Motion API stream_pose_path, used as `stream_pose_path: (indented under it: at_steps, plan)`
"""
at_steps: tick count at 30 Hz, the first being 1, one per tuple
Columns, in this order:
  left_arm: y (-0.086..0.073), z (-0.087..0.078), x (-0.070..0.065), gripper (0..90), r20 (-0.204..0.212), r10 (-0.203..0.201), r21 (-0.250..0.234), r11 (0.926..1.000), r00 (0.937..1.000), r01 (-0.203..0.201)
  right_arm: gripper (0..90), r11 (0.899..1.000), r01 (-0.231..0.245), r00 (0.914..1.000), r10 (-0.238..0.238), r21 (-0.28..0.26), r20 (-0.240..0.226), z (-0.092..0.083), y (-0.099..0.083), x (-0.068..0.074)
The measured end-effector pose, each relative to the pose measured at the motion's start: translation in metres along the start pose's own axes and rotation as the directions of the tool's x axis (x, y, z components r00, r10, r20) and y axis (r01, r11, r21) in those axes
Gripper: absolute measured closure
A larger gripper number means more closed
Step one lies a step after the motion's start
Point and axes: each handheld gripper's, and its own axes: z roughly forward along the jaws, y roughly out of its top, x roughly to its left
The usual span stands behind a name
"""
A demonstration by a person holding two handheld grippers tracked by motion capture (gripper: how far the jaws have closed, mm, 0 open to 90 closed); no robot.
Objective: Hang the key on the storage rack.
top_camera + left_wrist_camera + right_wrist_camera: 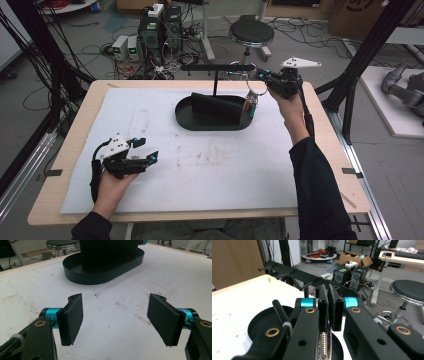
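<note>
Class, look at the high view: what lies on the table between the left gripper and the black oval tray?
Nothing: between the left gripper and the black oval tray only bare, stained white mat shows.

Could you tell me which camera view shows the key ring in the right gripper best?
The high view: the key ring hangs from the shut right gripper beside the black stand, keys dangling over the tray. The right gripper view shows just a metal sliver between its jaws.

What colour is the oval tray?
Black; the tray shows best in the left gripper view.
</note>
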Motion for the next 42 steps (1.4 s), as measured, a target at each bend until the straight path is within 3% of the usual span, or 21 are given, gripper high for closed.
stream_pose_path:
  at_steps: [9,11,17,28,42]
  plan:
    - [-0.001,-0.004,0.002,29.3,-0.006,-0.005,-0.004,1.0,1.0,0.005,87.7,1.0,0.013,0.9999,-0.013,0.027,0.008,0.021,0.007,0.002]
    - [-0.002,-0.005,0.002,29.3,-0.007,-0.007,-0.005,1.0,1.0,0.007,87.7,1.0,0.02,0.9997,-0.02,0.01,0.011,0.024,0.008,0.003]
    - [-0.002,-0.007,0.002,29.3,-0.009,-0.008,-0.006,0.9999,0.9999,0.008,87.6,0.999,-0.014,0.9998,0.013,0.036,0.016,0.031,0.002,-0.001]
    - [-0.004,-0.009,0.001,29.3,-0.013,-0.009,-0.002,1.0,0.9999,0.009,87.6,0.996,-0.084,0.9964,0.083,0.034,0.015,0.034,-0.005,-0.017]
    - [-0.004,-0.01,0.0,29.3,-0.01,-0.007,-0.004,1.0,0.9999,0.007,87.4,0.995,-0.085,0.9963,0.085,0.05,0.011,0.039,-0.011,-0.019]
